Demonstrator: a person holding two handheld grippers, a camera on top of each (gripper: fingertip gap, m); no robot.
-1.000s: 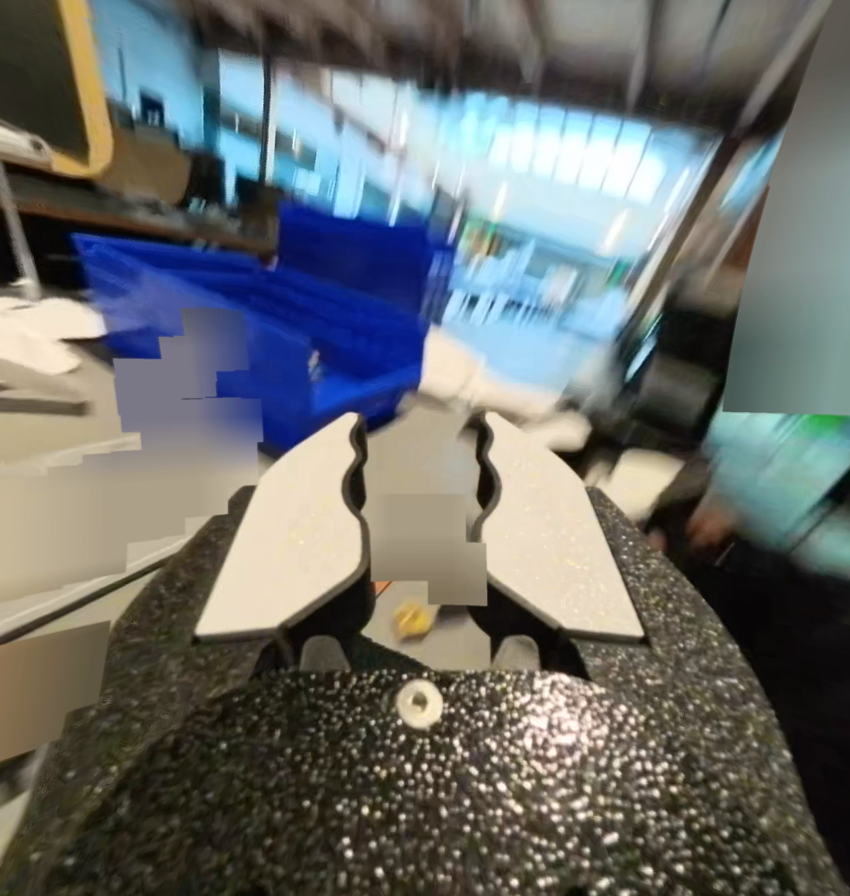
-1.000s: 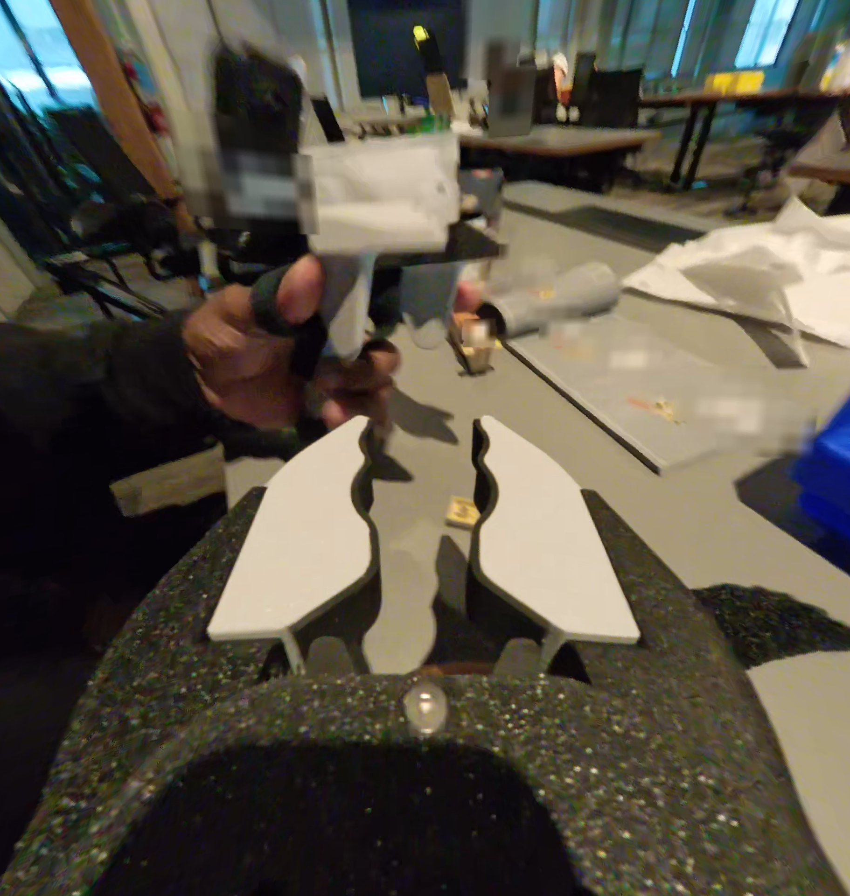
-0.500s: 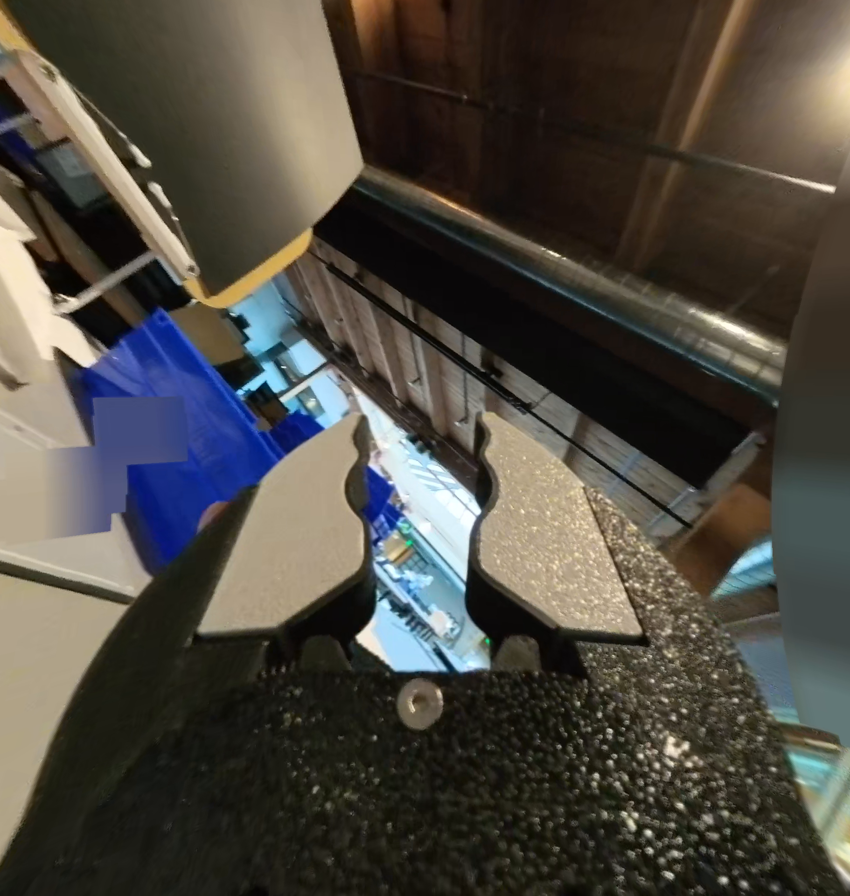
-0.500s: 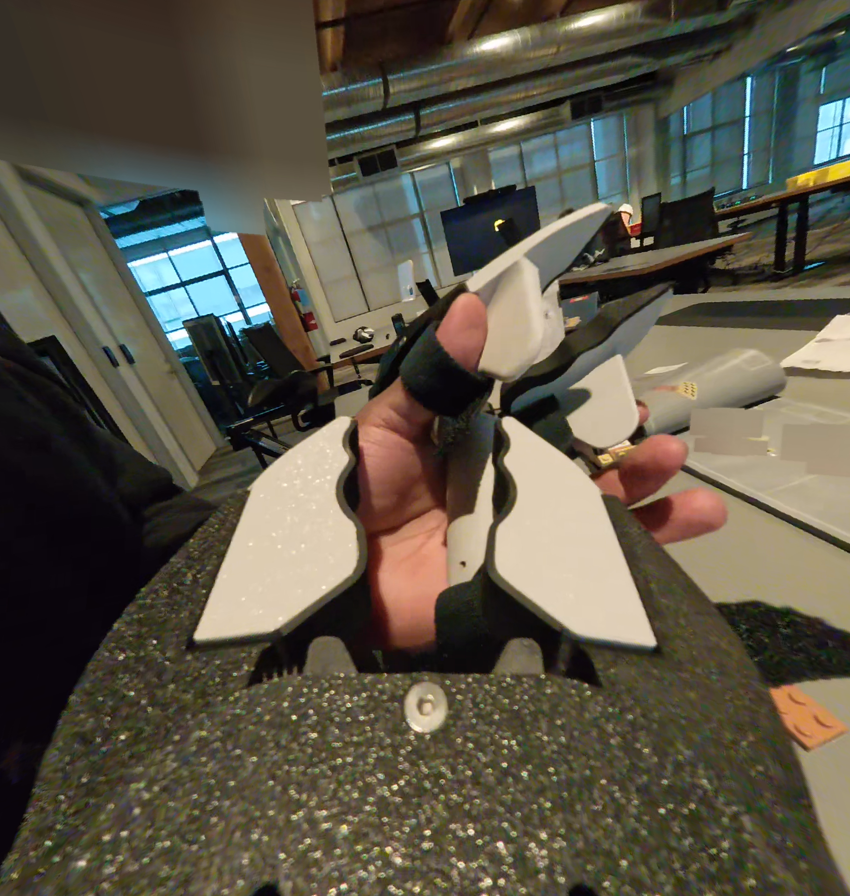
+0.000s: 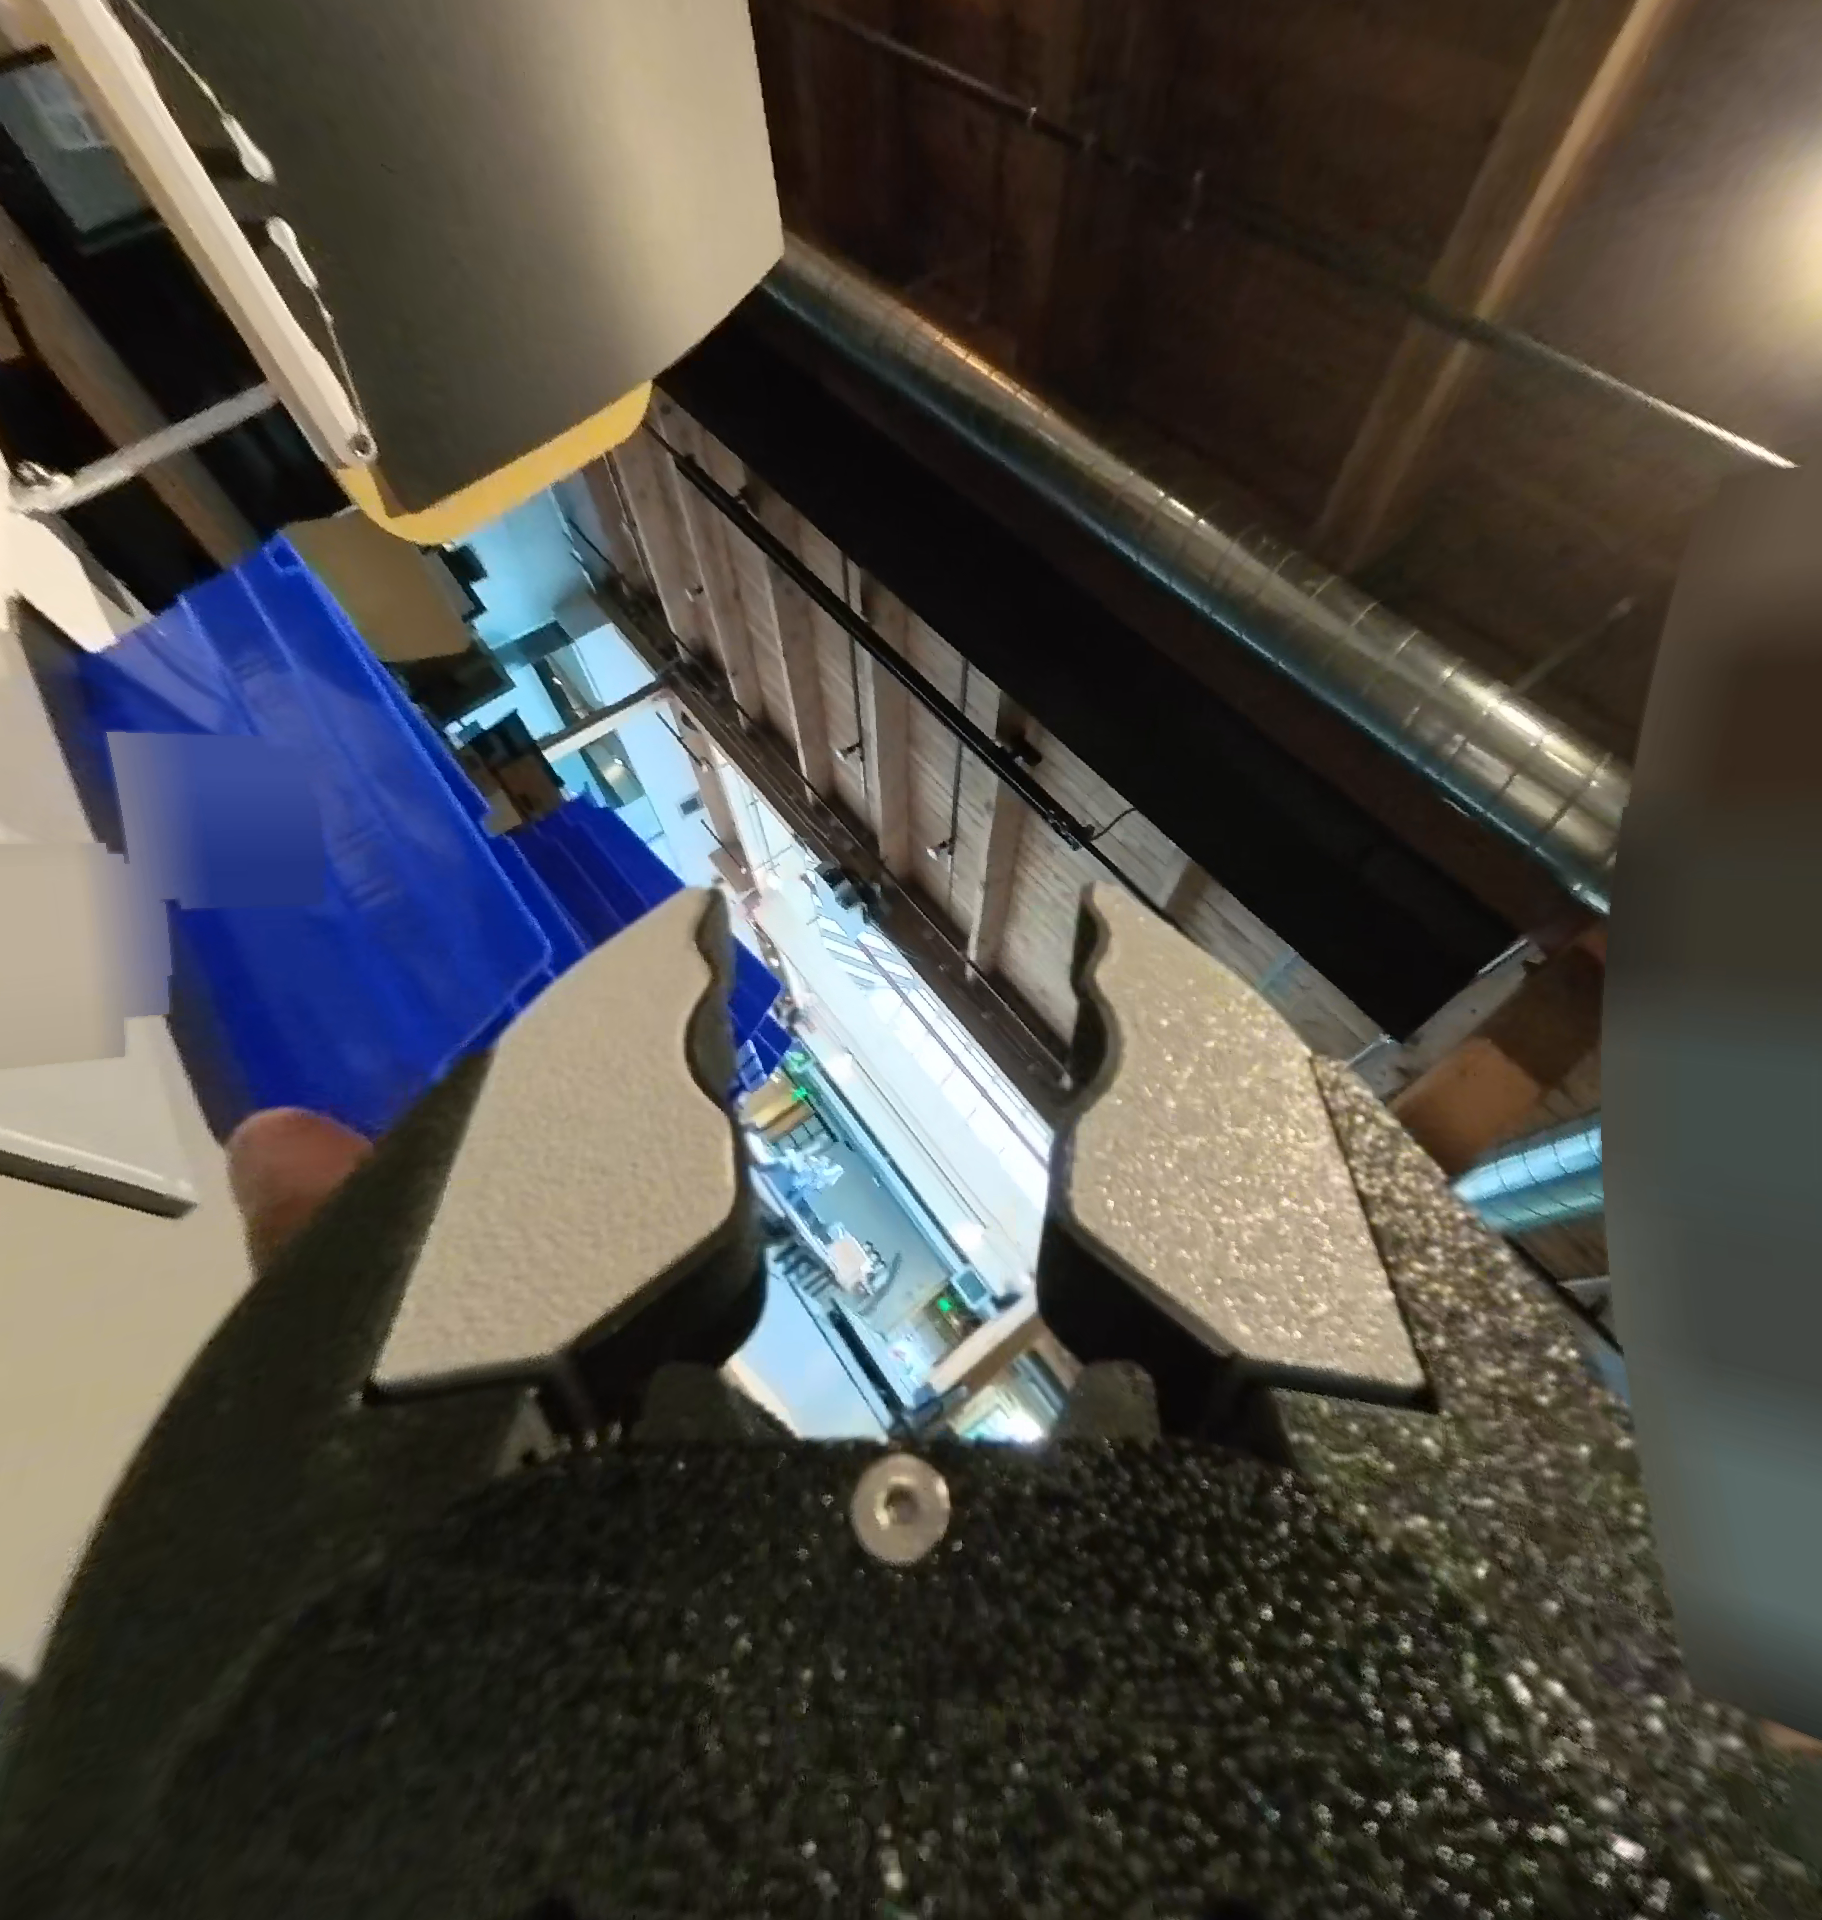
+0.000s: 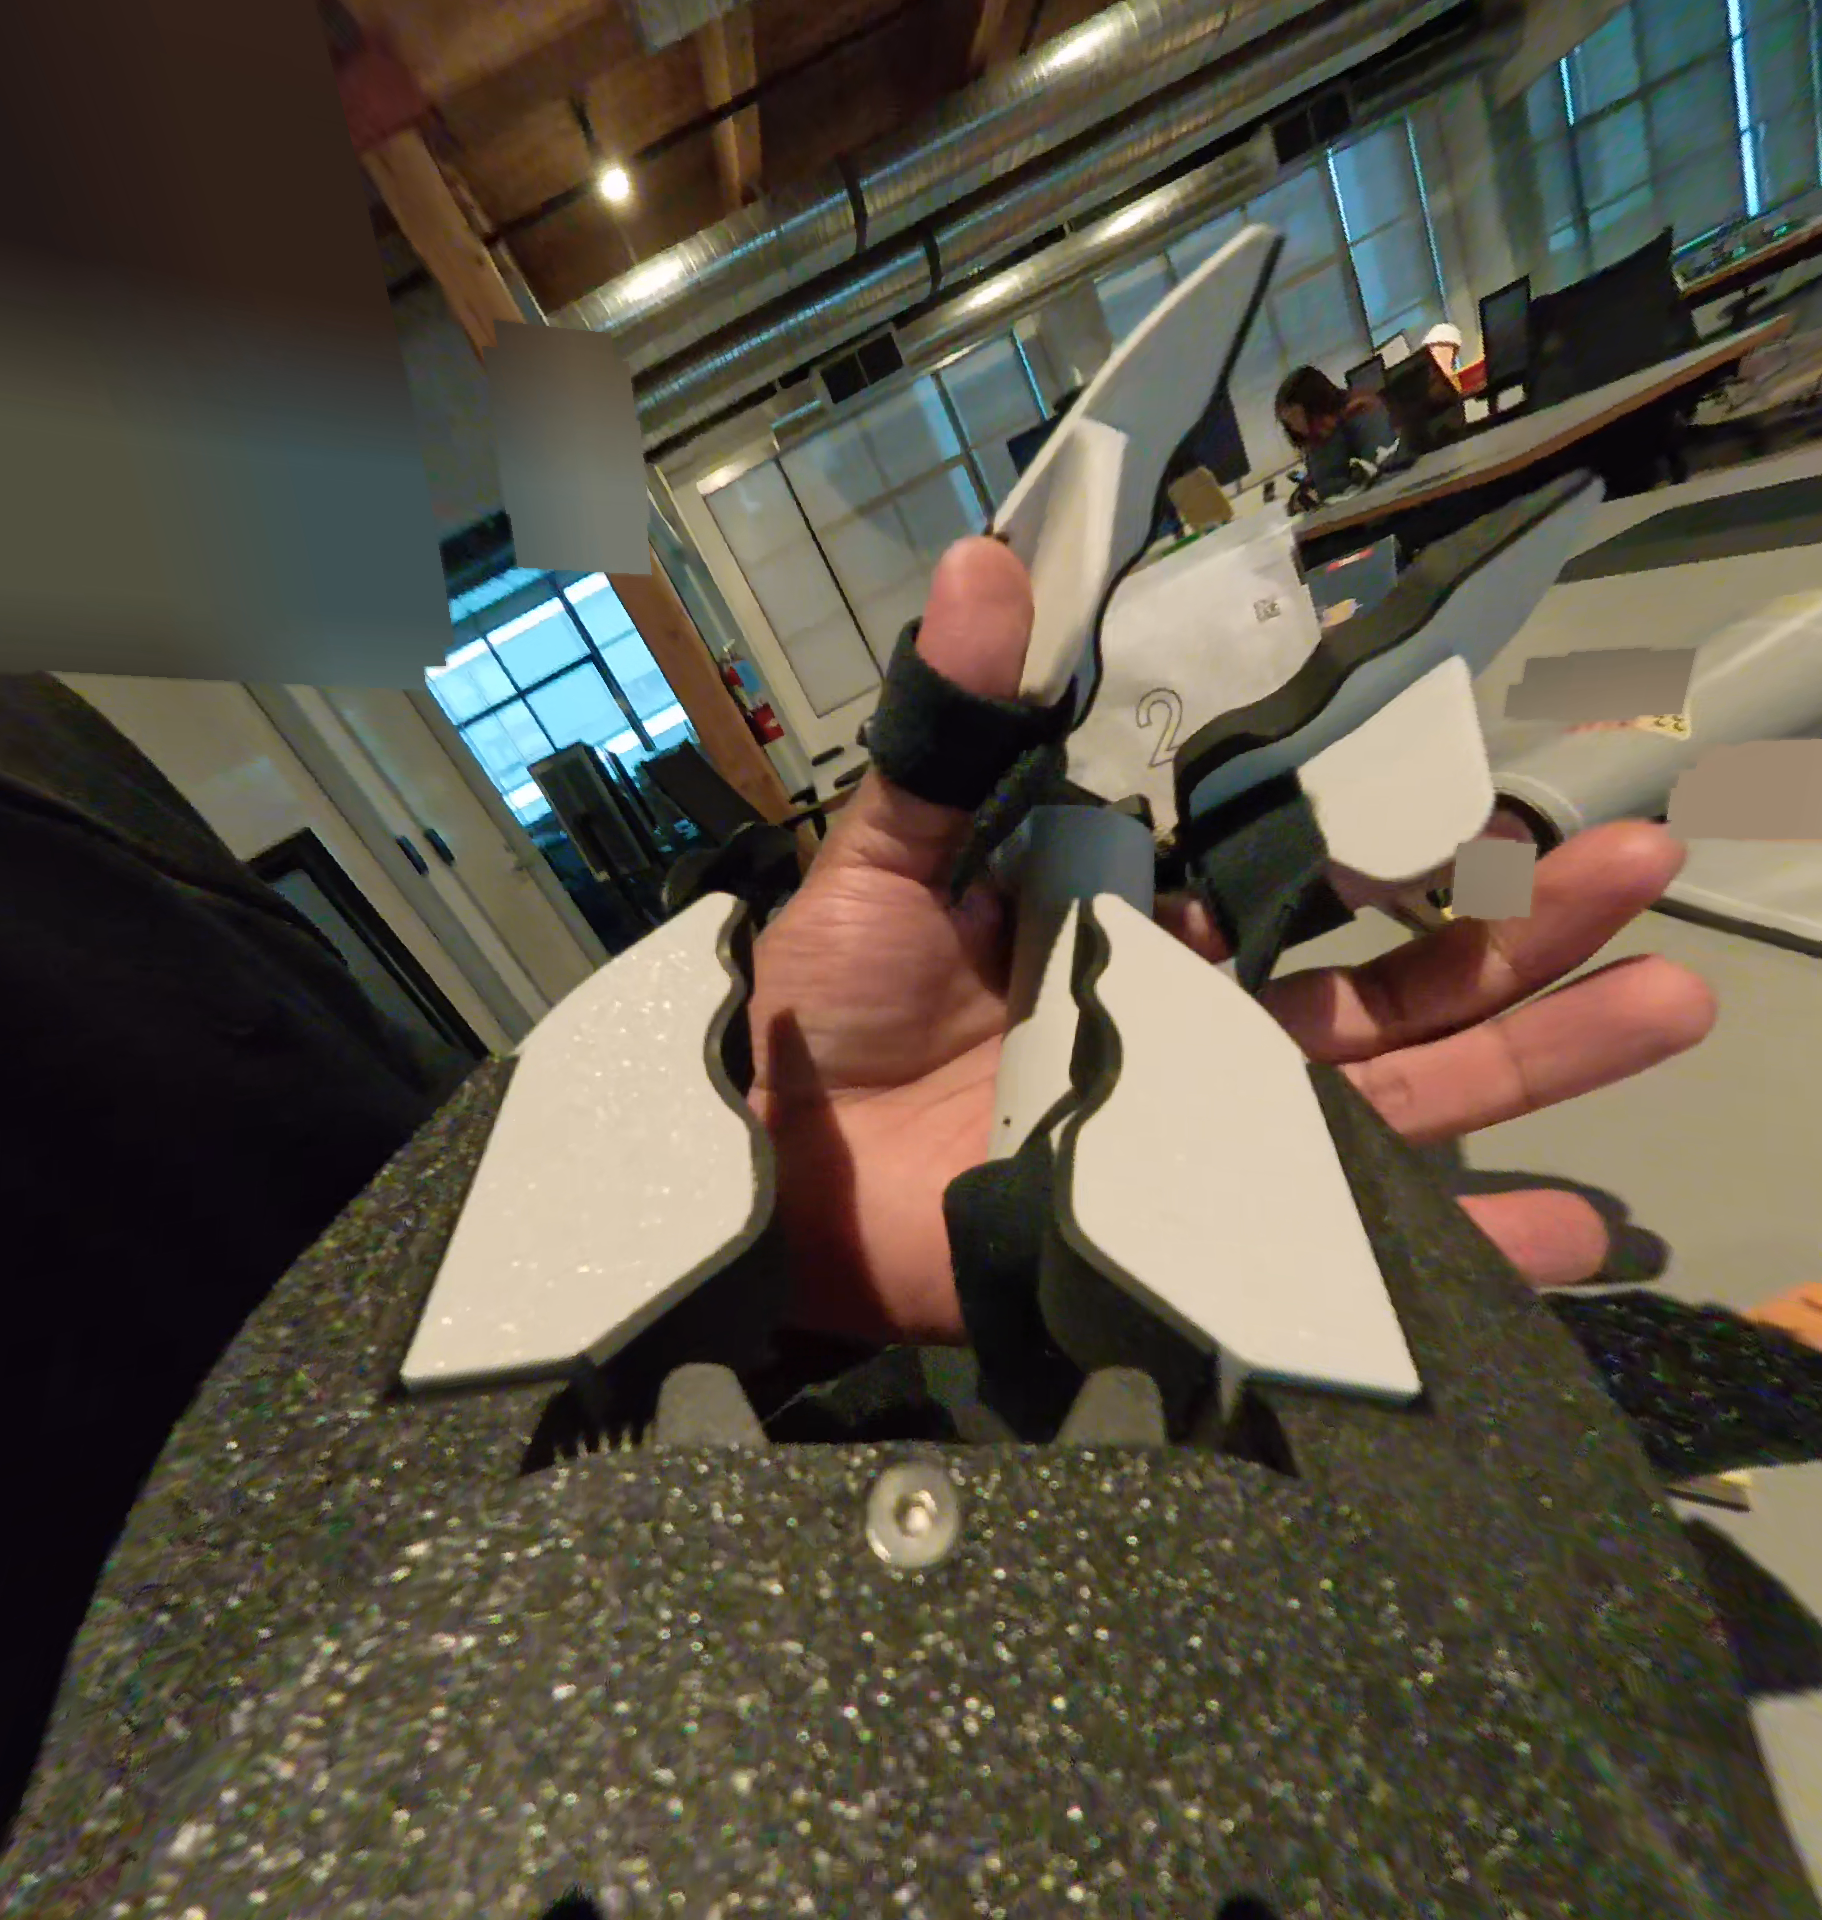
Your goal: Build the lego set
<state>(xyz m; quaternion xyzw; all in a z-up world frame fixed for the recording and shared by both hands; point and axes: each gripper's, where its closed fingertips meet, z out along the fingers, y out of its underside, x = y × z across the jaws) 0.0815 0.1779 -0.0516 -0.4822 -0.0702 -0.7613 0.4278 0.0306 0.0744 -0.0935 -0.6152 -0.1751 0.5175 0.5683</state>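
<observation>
Both claws gape empty: the left claw (image 5: 891, 1049) is tipped up at the ceiling, the right claw (image 6: 917, 1039) faces the left hand (image 6: 886, 1049). One orange brick (image 6: 1816, 1311) lies at the worktop's (image 6: 1717, 1081) right edge. Judged: level both claws down before grasping. A second ago both pointed at the worktop.

The left tongs (image 5: 902, 935) point up toward a dark wooden ceiling, jaws apart with nothing between them. A silver duct (image 5: 1250, 582) crosses overhead. Blue bins (image 5: 367, 831) sit at left, a fingertip (image 5: 289, 1164) beside the tongs' body.
</observation>
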